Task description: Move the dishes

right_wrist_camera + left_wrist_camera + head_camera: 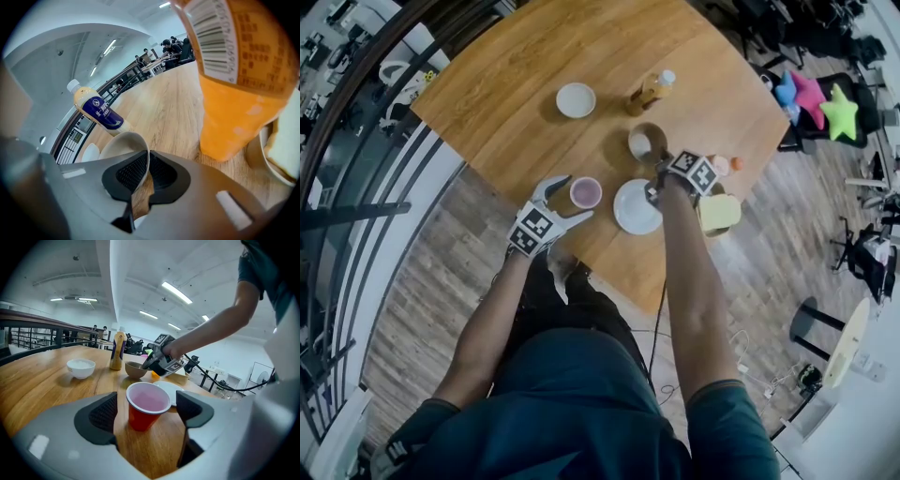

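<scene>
Brown bowl (123, 146) is pinched by its rim between the closed pads of the right gripper (142, 165). An orange bottle (234, 117) stands just to that gripper's right, and a milky drink bottle (96, 115) lies beyond the bowl. The left gripper (147, 411) stands wide apart around a red cup (146, 405) with its pads clear of the cup. Past the cup lies a white plate (176, 389), and farther left a white bowl (81, 367).
</scene>
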Demonstrator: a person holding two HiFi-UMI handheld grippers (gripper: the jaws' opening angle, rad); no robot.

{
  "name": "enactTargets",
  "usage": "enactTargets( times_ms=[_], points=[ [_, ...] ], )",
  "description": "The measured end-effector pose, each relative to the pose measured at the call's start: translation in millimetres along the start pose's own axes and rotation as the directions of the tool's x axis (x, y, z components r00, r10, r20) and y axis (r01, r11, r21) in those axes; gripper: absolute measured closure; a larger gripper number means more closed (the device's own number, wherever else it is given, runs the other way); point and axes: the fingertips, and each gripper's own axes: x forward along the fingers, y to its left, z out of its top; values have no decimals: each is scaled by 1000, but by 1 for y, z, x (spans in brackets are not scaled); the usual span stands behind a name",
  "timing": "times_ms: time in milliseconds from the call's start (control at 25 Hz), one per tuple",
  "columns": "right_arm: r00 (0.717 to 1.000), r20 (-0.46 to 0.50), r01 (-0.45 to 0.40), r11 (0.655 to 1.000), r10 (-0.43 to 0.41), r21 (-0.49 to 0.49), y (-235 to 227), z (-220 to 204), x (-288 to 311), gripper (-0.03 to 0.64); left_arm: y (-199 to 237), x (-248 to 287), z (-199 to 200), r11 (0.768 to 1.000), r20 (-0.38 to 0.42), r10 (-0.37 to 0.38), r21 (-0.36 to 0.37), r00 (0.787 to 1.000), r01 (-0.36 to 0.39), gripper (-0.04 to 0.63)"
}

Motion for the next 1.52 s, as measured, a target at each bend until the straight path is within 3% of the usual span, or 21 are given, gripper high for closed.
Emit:
enactTargets(
  times_ms=[440, 760, 1120, 1520],
  points=[
    [999, 28, 47, 999, -47, 11, -7, 0, 0, 589, 15, -33, 26, 999, 71, 44, -2, 997, -43, 222],
    [995, 68, 76, 996, -73, -51, -7, 6, -3, 586, 64, -74, 54, 991, 131, 130, 13, 983, -133, 273],
    [997, 65, 37, 991, -29, -125, 11, 1, -27, 581, 102, -129, 92, 978, 197, 203, 9, 959, -208, 336],
    [973, 223, -22, 987, 58, -162, 56, 29, -92, 581, 114, -162, 142, 977, 268, 212, -22, 940, -214, 440]
  ],
)
